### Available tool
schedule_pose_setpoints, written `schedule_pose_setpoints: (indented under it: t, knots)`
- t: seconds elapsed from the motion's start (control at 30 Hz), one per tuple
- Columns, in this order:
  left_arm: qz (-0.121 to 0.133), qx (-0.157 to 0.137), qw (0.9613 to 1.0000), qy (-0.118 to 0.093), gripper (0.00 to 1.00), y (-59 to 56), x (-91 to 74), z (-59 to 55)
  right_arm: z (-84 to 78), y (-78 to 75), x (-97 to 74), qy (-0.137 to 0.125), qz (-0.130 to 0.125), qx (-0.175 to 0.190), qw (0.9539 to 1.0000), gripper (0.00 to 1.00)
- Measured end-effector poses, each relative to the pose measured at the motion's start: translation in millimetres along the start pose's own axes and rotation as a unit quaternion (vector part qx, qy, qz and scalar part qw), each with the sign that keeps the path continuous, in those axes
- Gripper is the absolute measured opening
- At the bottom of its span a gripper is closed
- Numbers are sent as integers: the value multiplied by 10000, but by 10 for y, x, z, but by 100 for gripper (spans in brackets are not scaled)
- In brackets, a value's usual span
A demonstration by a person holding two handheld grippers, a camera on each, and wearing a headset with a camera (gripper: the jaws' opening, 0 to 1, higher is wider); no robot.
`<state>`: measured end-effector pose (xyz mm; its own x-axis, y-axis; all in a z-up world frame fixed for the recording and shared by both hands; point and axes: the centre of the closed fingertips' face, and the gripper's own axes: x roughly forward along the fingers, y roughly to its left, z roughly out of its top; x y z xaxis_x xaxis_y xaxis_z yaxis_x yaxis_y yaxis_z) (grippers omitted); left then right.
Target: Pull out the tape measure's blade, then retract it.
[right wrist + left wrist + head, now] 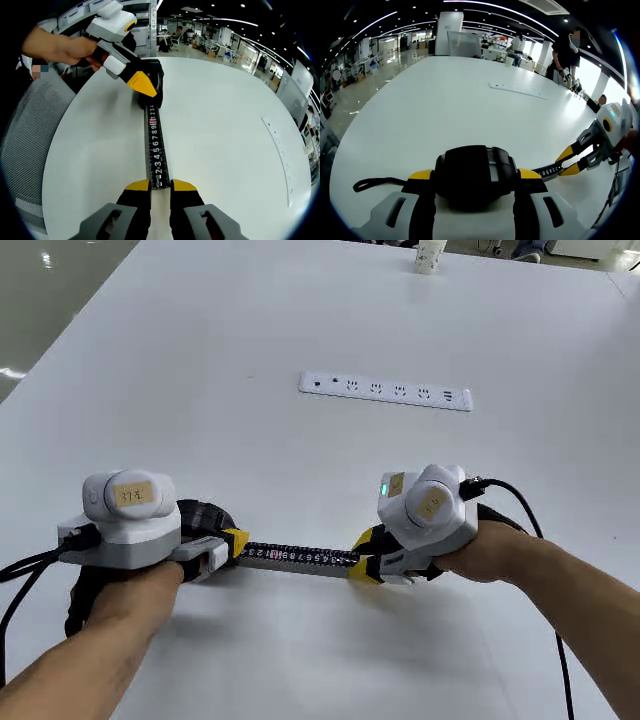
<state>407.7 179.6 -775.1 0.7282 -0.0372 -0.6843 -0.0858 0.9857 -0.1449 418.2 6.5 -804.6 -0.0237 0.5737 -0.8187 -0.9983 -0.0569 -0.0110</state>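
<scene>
**Risk.** The right tongs (161, 186) hold only the very end of the blade (156, 150). If that hold slips while the spring is pulling, the blade will likely snap back into the case (152, 75) and whip. A pull out of line with the case could kink the blade. It could also twist the rounded case out of the left tongs (476, 176).

**Right tongs.** Almost closed, with the yellow tips pinching the blade's end, out to the right of the case.

**Left tongs.** Spread to the width of the case and clamped on its two sides. Whether the case rests on the tabletop (300, 320) or sits just above it cannot be told.

**Tape measure.** The blade is drawn out a short way, printed face up. It runs straight from the mouth of the case to the right tongs, low over the tabletop. Whether this is the pull-out or the return cannot be judged.

**Surroundings.** A black strap (370, 184) trails from the case on the side away from the blade. A white power strip (385, 390) lies beyond the case, well apart. A cup (430, 255) stands farther off.
</scene>
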Motion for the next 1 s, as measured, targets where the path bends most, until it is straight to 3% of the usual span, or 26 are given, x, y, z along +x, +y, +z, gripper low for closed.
schedule_pose_setpoints:
  t: [1.0]
  knots:
    - [-47, -52, 10000, 25, 58, 8, 2, 3, 361, 44, 235, -205, 71, -87, 9997, 10]
